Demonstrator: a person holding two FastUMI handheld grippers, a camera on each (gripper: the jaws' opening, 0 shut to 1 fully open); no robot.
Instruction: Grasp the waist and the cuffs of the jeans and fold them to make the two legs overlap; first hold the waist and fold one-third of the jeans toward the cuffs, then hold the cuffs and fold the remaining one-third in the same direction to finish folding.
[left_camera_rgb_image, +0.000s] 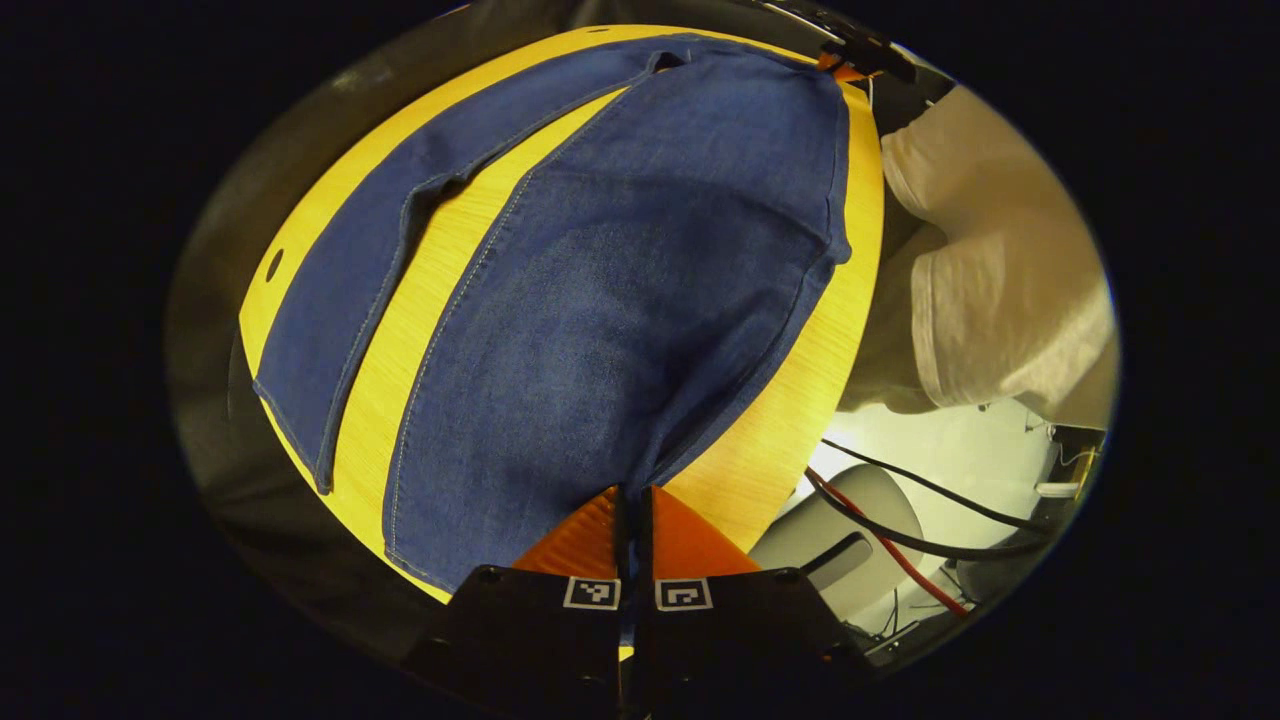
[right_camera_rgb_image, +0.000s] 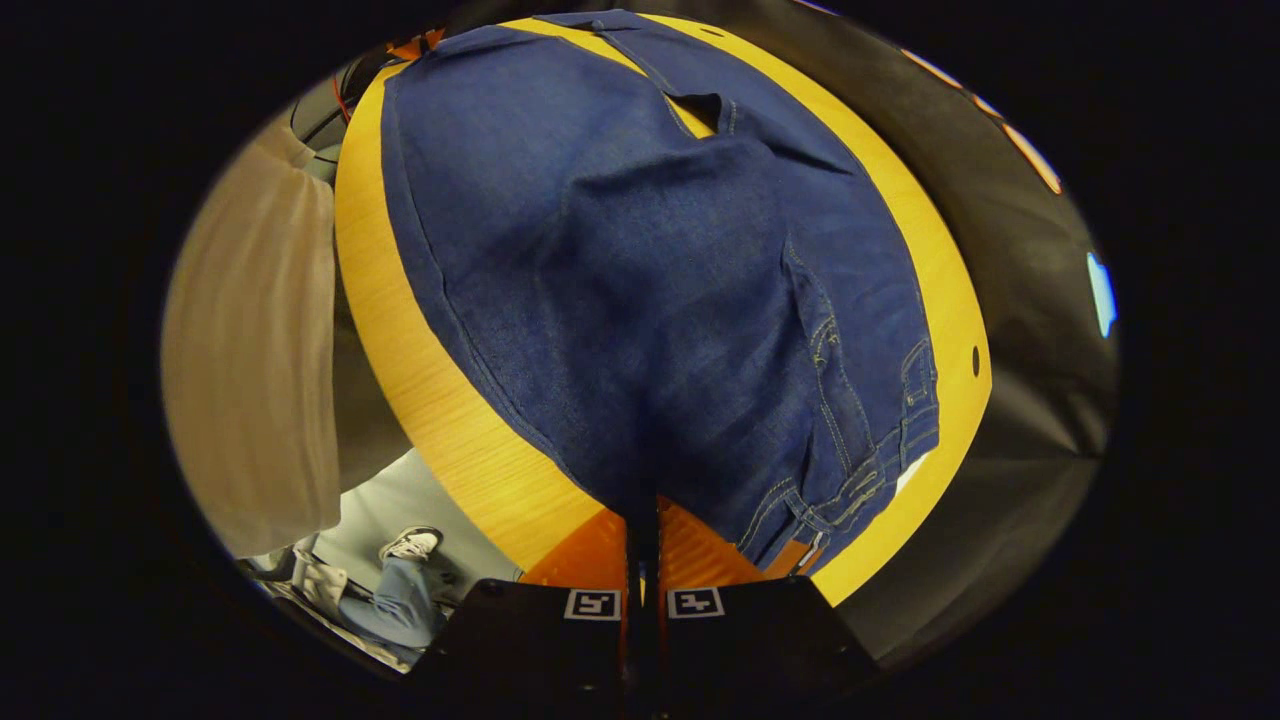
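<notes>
Blue jeans (left_camera_rgb_image: 620, 300) lie spread on a round yellow wooden table (left_camera_rgb_image: 440, 300). My left gripper (left_camera_rgb_image: 632, 495) is shut on the cuff end of the nearer leg, and the cloth rises in a fold up to its fingers. The other leg (left_camera_rgb_image: 340, 290) lies flat to the left, apart from it. In the right gripper view the jeans (right_camera_rgb_image: 640, 300) run away from me over the table (right_camera_rgb_image: 430, 400). My right gripper (right_camera_rgb_image: 648, 505) is shut on the near edge of the waist, with the belt-looped waistband (right_camera_rgb_image: 880, 450) spreading to its right. The right gripper (left_camera_rgb_image: 865, 58) shows far off in the left gripper view.
A person in light clothes (left_camera_rgb_image: 1000, 270) stands close against the table's edge, also seen in the right gripper view (right_camera_rgb_image: 250, 370). Black and red cables (left_camera_rgb_image: 900, 530) hang beside the table. A small hole (right_camera_rgb_image: 975, 360) marks the tabletop near its rim. A shoe (right_camera_rgb_image: 410, 543) rests on the floor.
</notes>
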